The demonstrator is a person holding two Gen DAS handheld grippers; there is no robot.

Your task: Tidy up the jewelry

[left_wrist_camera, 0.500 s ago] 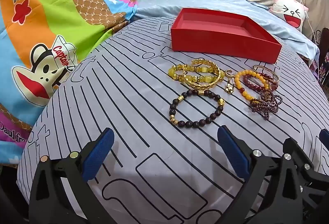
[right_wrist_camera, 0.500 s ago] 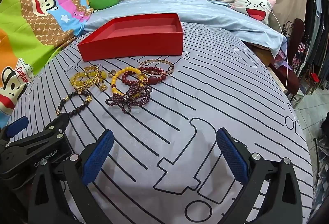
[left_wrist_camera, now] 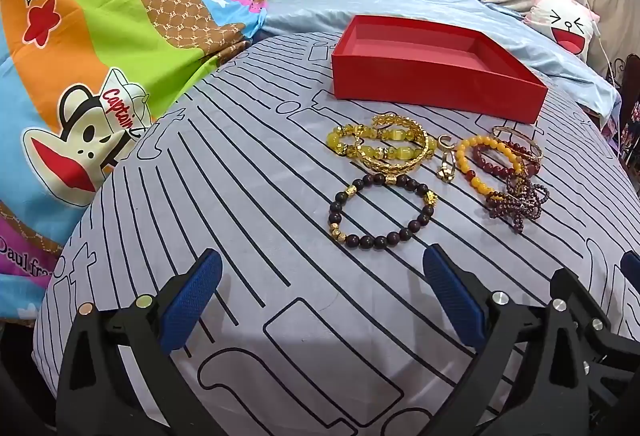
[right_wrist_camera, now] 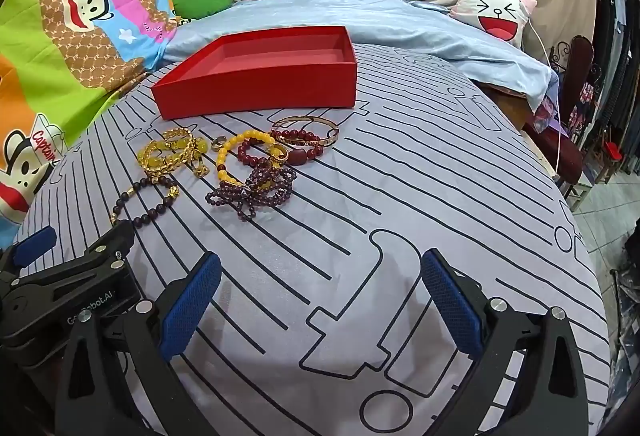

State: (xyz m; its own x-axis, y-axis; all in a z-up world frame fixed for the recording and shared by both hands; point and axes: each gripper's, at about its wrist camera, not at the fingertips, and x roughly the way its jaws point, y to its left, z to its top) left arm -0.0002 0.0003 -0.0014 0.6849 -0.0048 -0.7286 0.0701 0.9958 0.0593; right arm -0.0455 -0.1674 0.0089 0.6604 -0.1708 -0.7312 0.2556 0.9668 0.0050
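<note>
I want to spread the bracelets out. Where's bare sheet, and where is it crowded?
Bare: the striped sheet right of the bracelets, and the strip between them and both open grippers. The red box looks empty. Crowded: just before the box, where bracelets overlap.

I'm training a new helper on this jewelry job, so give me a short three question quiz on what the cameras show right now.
1. True or false: the red box already holds a bracelet.
2. Which piece lies nearest the left tongs? A) dark bead bracelet B) thin gold bangle C) purple bead bow
3. Fill in: both the left and right tongs stand ____, holding nothing.

Key:
1. False, as far as its visible inside shows.
2. A.
3. Open.
</note>
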